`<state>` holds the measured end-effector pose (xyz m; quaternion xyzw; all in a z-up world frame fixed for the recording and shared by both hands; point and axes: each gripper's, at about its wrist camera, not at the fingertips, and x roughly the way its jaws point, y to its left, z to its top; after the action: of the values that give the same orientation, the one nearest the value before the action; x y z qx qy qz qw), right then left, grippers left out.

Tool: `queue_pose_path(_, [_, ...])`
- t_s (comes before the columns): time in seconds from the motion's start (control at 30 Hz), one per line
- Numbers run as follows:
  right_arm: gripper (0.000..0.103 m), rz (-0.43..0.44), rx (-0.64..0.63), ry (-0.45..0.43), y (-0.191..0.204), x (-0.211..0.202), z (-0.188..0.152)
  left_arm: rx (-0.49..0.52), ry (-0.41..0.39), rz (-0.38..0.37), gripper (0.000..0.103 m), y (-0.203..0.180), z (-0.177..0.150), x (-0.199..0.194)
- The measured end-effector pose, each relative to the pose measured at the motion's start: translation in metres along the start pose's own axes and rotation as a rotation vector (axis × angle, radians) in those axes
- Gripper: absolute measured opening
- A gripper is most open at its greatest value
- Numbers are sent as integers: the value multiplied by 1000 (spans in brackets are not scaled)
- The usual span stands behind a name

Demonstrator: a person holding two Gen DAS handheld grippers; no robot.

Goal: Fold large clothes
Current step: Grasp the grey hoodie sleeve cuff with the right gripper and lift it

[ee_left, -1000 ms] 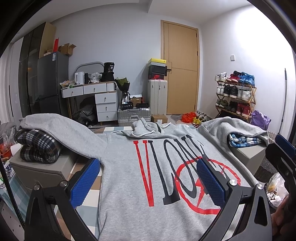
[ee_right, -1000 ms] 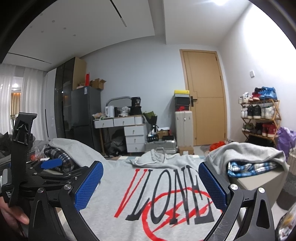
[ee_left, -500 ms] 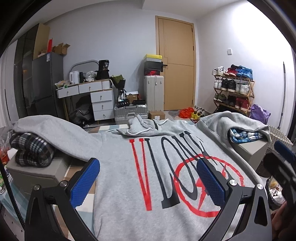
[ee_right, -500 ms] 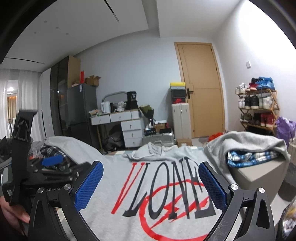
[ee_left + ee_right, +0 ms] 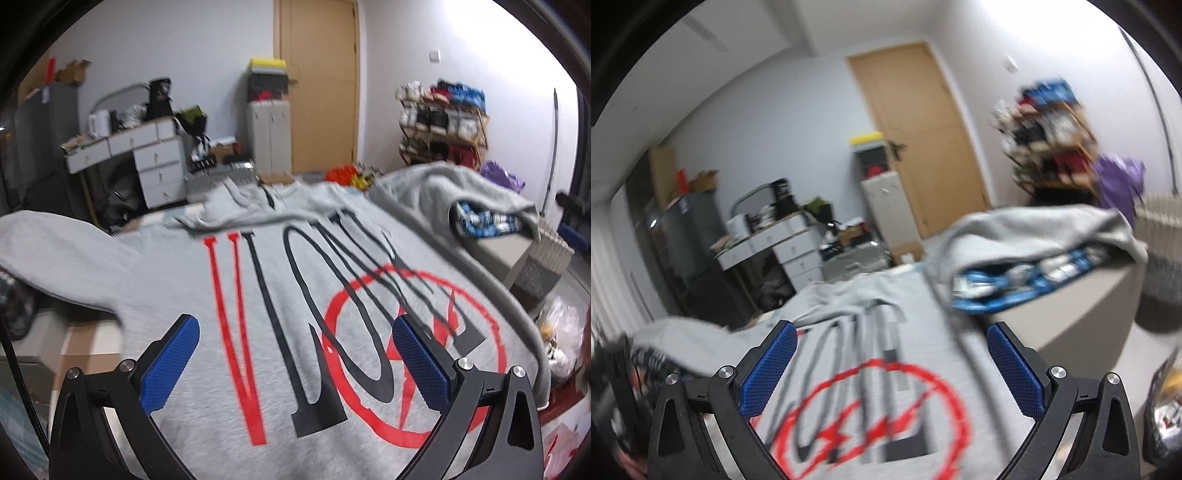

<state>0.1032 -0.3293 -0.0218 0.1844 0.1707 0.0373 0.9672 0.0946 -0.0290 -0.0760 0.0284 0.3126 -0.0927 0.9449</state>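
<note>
Lying spread flat, front side up, across the middle of both views: a grey hoodie (image 5: 280, 295) with tall red and black lettering and a red circle with a lightning bolt printed on its chest. Stretching out to either side over low grey boxes, with the hood (image 5: 240, 199) bunched at the far end toward the door (image 5: 319, 85). Draping one sleeve (image 5: 443, 192) over a folded blue plaid cloth (image 5: 484, 219) on the right-hand box, and the other sleeve (image 5: 55, 254) over the left-hand box.

Hovering above the lower part of the hoodie: the left tongs (image 5: 295, 354), spread wide with nothing between the blue pads (image 5: 170, 365), not touching the fabric as far as can be told. Framing the red and black letters between the two fingers.

Hanging over the right half of the print: the right tongs (image 5: 892, 362), likewise spread wide and holding nothing, with the red circle (image 5: 871, 417) showing between the blue pads (image 5: 768, 369). Blurring heavily in this view, so edges of the hoodie (image 5: 923, 314) and the blue plaid cloth (image 5: 1015, 284) looking smeared.

Standing in the background: a white drawer unit (image 5: 155, 162) cluttered on top, a pale suitcase (image 5: 269, 136) by the door, and a shoe rack (image 5: 443, 122) against the right wall.
</note>
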Motion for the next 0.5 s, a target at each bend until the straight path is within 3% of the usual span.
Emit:
queue_pose_path(0.13, [103,-22,193,39,-96,17,35,16,72,-12,102,-1,-2,22])
queue_pose_path(0.33, [103,-3,708,54,-256,38,65,12,152,-15,102,3,1,41])
queue_pose_path(0.4, [103,68,817,65,-289,51,71,16,167,-14,102,3,3,45])
queue_pose_path(0.5, [103,62,922,80,-322,69,77,30,178,-12,102,-2,2,47])
